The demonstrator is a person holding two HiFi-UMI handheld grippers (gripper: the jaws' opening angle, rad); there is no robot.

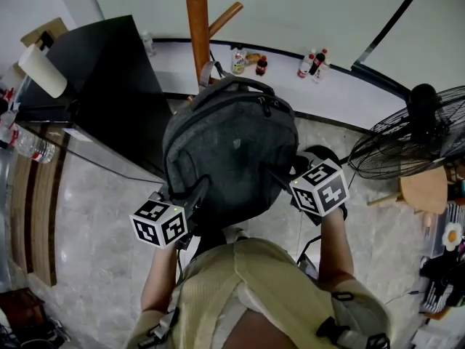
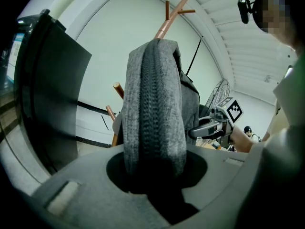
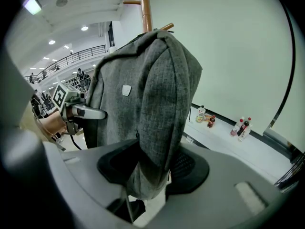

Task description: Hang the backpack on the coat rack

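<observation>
Grey backpack (image 1: 232, 151) pinched by left claw (image 2: 155, 175), right claw (image 3: 152, 175) (left gripper view misses bottles (image 3: 246, 127)).

Bright even indoor light, fisheye edges dark, jaws blurred

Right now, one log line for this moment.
left gripper: shut on backpack | right gripper: shut on backpack | backpack: up by coat rack | hung: unclear
</observation>
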